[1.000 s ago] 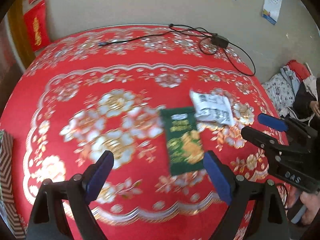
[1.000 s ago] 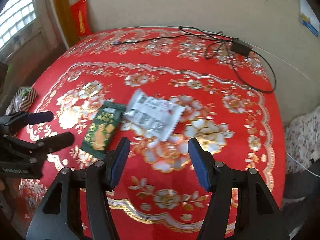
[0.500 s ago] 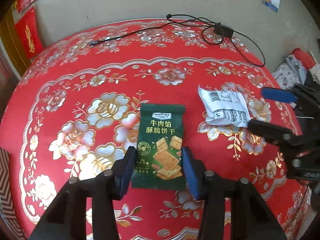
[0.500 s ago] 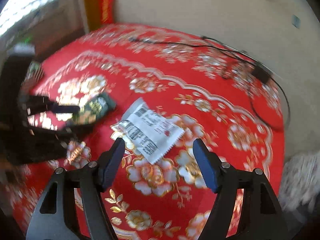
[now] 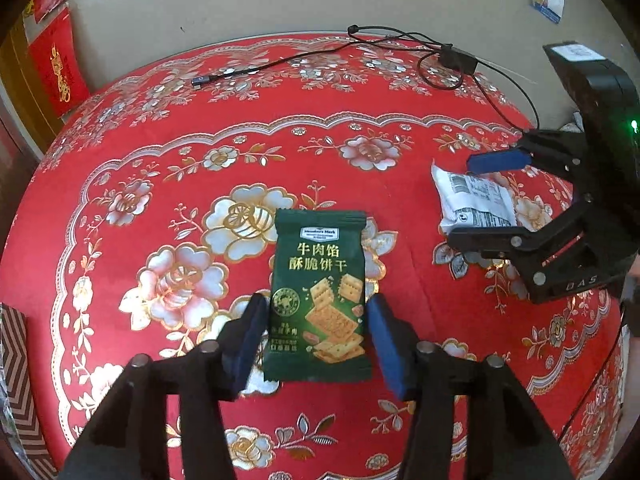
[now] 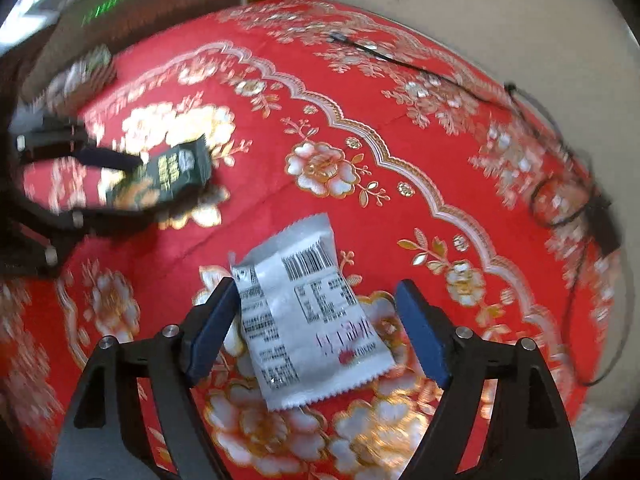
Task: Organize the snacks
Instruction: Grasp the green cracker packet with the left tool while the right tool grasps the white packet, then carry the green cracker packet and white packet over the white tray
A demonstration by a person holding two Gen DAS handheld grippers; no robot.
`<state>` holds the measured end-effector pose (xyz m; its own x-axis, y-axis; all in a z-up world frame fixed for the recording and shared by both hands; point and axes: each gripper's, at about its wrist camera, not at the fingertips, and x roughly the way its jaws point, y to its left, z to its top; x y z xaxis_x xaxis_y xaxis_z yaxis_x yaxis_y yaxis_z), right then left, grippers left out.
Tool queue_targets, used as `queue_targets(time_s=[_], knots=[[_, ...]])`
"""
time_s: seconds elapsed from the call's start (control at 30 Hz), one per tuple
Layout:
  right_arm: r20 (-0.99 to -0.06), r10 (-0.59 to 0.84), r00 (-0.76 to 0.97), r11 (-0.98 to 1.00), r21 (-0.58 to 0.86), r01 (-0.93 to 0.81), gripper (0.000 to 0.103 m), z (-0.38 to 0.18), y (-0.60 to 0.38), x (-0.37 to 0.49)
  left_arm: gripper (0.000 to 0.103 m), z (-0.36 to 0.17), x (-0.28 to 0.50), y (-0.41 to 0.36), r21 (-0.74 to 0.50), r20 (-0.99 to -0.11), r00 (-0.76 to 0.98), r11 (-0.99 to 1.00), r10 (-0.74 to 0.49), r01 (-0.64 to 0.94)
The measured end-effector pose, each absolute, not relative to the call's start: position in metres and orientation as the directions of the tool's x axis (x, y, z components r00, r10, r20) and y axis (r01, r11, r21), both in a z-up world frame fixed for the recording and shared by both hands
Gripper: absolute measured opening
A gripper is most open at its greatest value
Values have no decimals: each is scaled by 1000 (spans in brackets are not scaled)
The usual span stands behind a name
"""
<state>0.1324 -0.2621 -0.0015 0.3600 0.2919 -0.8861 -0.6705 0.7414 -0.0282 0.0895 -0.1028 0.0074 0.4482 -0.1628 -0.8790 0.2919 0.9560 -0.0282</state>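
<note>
A dark green cracker packet lies flat on the red flowered tablecloth. My left gripper straddles its near end, jaws open, pads close to both sides but apart from it. A silver-white snack packet lies barcode side up. My right gripper is open around its near end; the left pad is at the packet's edge. The green packet and left gripper also show blurred in the right wrist view. The white packet and right gripper show in the left wrist view.
A black cable with an adapter lies at the table's far edge by the beige wall. A striped box sits at the left table edge. Red banners hang at the far left.
Both grippers moved forward and down over their packets. The left jaws stay narrowed around the green packet. The right gripper swung to straddle the white packet.
</note>
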Motion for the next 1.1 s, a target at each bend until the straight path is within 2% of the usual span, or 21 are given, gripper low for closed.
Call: queue_targets(time_s=[0.03,0.1,0.17,0.2,0.23,0.27,0.43,0.63,0.87,1.1], knots=[[-874,309,375,757,-12,-653,82,-1,-263,131,76,6,91,-104,-28,-882,443,957,-160,289],[-863,297,408,771,-35,-636,77,-1,-261,123,78,4,92,-104,-29,-878,450,959,-159,283],[-858,287,426,797,-33,-603,65,2,-263,112,78,4,93,-103,-33,-870,467,963,-160,269],[-857,280,432,806,-35,-591,63,3,-263,107,73,4,94,-101,-41,-864,475,965,-165,260],[-858,270,437,815,-38,-579,63,4,-263,102,55,5,95,-100,-33,-856,493,968,-157,250],[-858,263,442,822,-41,-568,62,4,-263,97,47,6,95,-100,-13,-850,506,968,-143,252],[-835,193,515,861,-107,-497,58,6,-263,68,47,8,89,-89,-48,-852,495,965,-174,257],[-810,208,549,894,-71,-443,58,14,-252,30,47,23,52,-75,-24,-826,538,964,-168,264],[-756,245,607,928,2,-373,58,23,-223,-8,47,29,16,-45,1,-813,564,968,-144,249],[-722,344,600,916,118,-383,58,28,-183,-29,47,43,-12,-11,29,-782,615,978,-106,205]])
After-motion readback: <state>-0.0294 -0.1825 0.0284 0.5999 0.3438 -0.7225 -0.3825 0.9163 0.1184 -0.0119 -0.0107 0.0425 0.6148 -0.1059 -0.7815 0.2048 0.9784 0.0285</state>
